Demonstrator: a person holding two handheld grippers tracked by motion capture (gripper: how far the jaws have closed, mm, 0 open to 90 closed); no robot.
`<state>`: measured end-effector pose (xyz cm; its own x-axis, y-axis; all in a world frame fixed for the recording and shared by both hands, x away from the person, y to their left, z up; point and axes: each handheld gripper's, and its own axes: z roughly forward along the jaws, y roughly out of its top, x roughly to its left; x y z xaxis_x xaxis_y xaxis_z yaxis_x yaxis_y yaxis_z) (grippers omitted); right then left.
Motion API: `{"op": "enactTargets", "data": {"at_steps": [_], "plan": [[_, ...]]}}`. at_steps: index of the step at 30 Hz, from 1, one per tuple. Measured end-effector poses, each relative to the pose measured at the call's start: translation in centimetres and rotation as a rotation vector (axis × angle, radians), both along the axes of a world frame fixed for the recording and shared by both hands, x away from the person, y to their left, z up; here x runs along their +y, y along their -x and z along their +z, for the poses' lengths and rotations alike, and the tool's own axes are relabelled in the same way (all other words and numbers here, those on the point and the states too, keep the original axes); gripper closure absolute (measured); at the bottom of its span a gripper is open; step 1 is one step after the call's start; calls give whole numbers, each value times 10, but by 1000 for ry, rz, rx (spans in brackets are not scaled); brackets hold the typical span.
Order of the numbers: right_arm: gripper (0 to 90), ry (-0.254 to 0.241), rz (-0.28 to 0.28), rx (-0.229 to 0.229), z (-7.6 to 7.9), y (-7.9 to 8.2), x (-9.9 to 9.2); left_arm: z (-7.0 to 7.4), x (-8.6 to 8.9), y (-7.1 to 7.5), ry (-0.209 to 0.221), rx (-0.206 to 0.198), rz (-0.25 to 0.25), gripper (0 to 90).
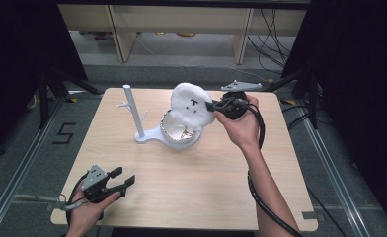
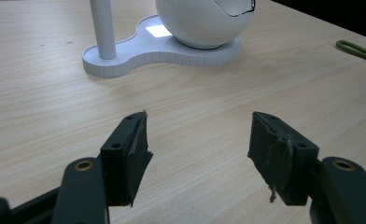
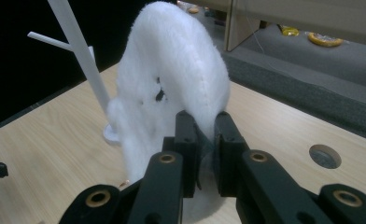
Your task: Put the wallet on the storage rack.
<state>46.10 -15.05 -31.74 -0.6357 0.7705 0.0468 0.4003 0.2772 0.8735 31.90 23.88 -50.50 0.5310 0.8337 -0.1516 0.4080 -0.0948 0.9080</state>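
While my right gripper point(image 1: 215, 105) pinches the white plush point(image 1: 190, 105) above the bowl stand point(image 1: 154, 136) toward the table's far edge, my left gripper point(image 1: 123, 181) waits unclenched at the near-left corner, so lowering it in probably comes next.

Looked like a lab, a rigged recording bay. Pale wooden table point(image 1: 181, 168) boxed in by black curtains point(image 1: 14, 39). Spotted a taped number 5 point(image 1: 64, 133) on grey floor out past the left gripper point(image 1: 123, 177), beside a metal floor rail point(image 1: 14, 173). Caught loose cables point(image 1: 273, 34) and bare wooden shelving point(image 1: 127, 29) well beyond the right gripper point(image 1: 210, 106), plus stand legs point(image 1: 46, 94) at the curtain's foot.
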Motion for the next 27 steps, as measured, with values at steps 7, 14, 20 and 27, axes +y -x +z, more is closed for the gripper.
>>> {"op": "enactTargets", "data": {"at_steps": [7,14,20,27], "plan": [[830,-19,-17,10,0,-3,4,0,-1,0,0,1,0,368],[830,-14,-8,1,-1,-8,7,0,0,0,1,1,-1,367],[830,-9,-17,13,-5,-11,9,0,0,0,1,1,0,368],[830,5,-20,22,-7,-15,12,0,0,0,-1,1,-1,367]]}}
